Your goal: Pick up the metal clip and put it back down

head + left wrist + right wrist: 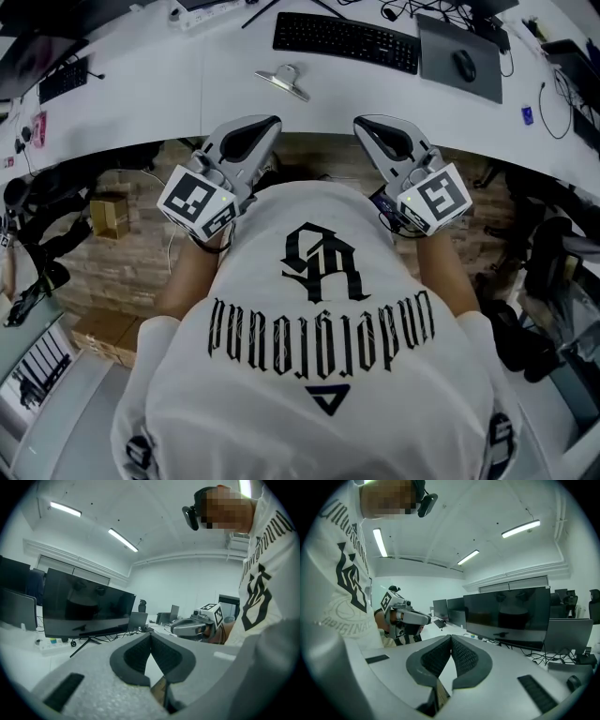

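Pose: left grey gripper (265,123) and right grey gripper (366,122) close to chest, pointing toward white desk (187,84); both jaws closed, empty. Shiny silver metal clip (284,82) lies near desk's near edge, ahead of left grey gripper.

Right gripper (451,638): jaws together, nothing between them.
Left gripper (407,616): far left, beside white shirt (342,597).
Monitor (508,616): far right, dark.

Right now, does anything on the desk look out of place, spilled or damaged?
Nothing stands out. The metal clip lies by itself on the white desk, in front of the keyboard. The left gripper and right gripper hover at the desk's near edge, fingers together, holding nothing.
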